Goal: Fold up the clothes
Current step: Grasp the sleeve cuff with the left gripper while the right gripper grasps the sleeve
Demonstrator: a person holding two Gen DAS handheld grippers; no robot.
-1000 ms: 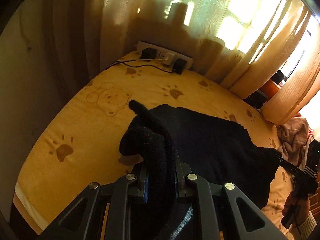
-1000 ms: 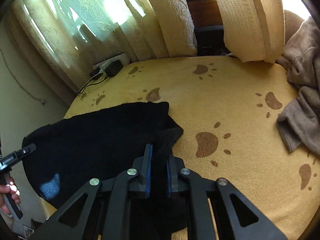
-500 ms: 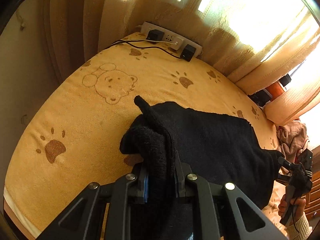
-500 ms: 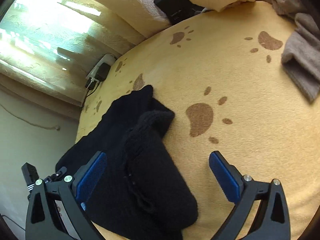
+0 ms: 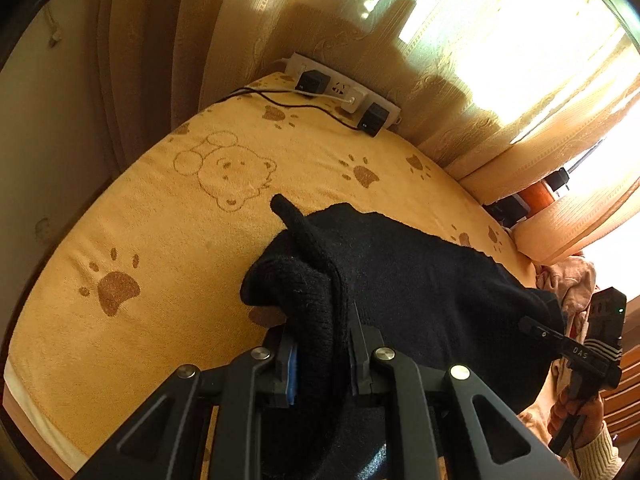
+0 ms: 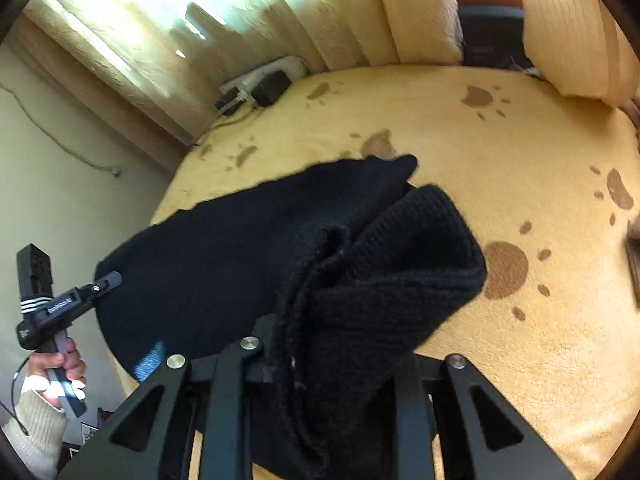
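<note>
A black knit sweater lies on the yellow paw-print bed cover. My left gripper is shut on a bunched edge of the sweater at its left side. In the right wrist view the sweater spreads to the left, and a thick folded bunch of it sits between the fingers of my right gripper, which is shut on it. The fingertips are hidden by the cloth. The right gripper also shows in the left wrist view.
A white power strip with black plugs and a cable lies at the bed's far edge under yellow curtains. A pink garment lies at the right side of the bed. The wall runs along the left.
My right gripper was open half a second ago with the sweater lying between its fingers; it has closed on the bunched sweater. My left gripper keeps its hold and has hardly moved.
</note>
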